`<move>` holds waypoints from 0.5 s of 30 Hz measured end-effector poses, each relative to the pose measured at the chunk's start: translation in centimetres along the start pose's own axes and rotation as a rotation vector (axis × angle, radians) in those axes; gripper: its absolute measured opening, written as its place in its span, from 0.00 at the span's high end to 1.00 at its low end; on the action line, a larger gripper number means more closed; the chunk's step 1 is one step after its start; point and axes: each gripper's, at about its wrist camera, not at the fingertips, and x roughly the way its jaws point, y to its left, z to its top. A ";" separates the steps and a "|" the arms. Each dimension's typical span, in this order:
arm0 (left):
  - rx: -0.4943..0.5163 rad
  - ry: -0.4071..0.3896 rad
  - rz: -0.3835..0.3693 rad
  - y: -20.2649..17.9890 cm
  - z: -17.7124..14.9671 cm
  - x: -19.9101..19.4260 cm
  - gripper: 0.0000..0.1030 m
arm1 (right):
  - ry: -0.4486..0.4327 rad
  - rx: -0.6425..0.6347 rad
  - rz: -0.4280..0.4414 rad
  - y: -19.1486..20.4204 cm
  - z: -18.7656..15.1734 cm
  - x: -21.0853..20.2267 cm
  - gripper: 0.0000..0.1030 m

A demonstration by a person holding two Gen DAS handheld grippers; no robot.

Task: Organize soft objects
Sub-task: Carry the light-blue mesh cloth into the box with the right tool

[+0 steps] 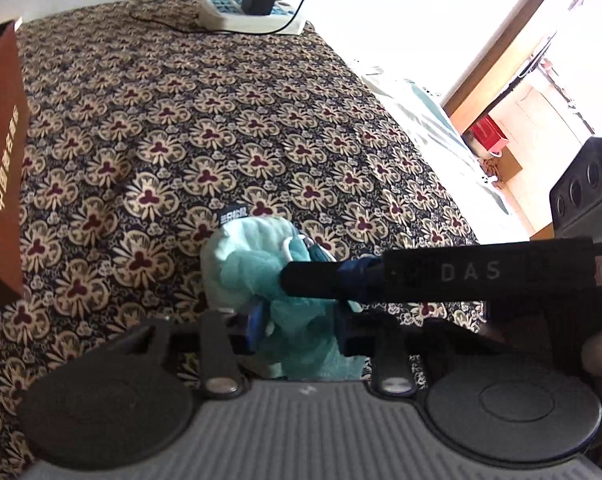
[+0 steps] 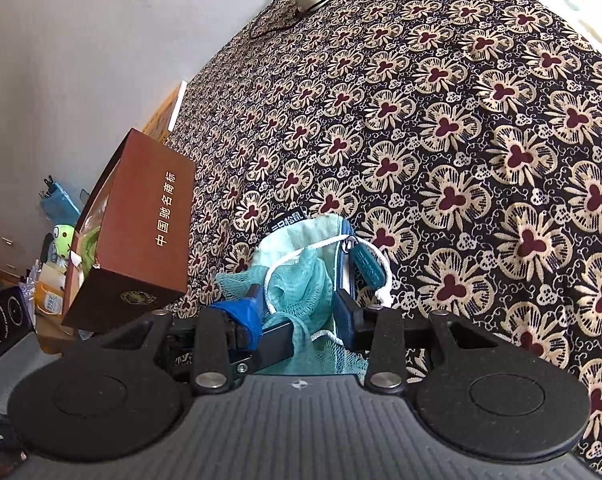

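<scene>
Here, both grippers meet over teal mesh bath pouf (image 1: 257, 276) half inside pale drawstring pouch (image 2: 301, 236), near brown box (image 2: 141, 232). Left gripper (image 1: 297, 328) clamps mesh, likely stuffing; right gripper (image 2: 297, 312) pinches mesh at pouch mouth, steadying it.

Your left gripper (image 1: 299, 320) has matte black fingers with blue pads, two round black discs and a ribbed grey plate between them — silver pivot screws at each finger's base. Your right gripper (image 2: 301, 312) is built the same; seen from the left wrist, its long black finger carries pale "DAS" lettering.
</scene>
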 end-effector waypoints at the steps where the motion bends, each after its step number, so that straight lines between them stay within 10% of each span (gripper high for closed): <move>1: 0.004 -0.005 -0.007 0.0 0.0 -0.1 0.76 | -0.005 0.004 0.010 0.1 -0.2 0.1 0.83; 15: 0.047 -0.123 -0.141 -0.4 0.8 -5.7 0.78 | -0.176 -0.087 0.041 4.5 -0.9 -4.8 0.91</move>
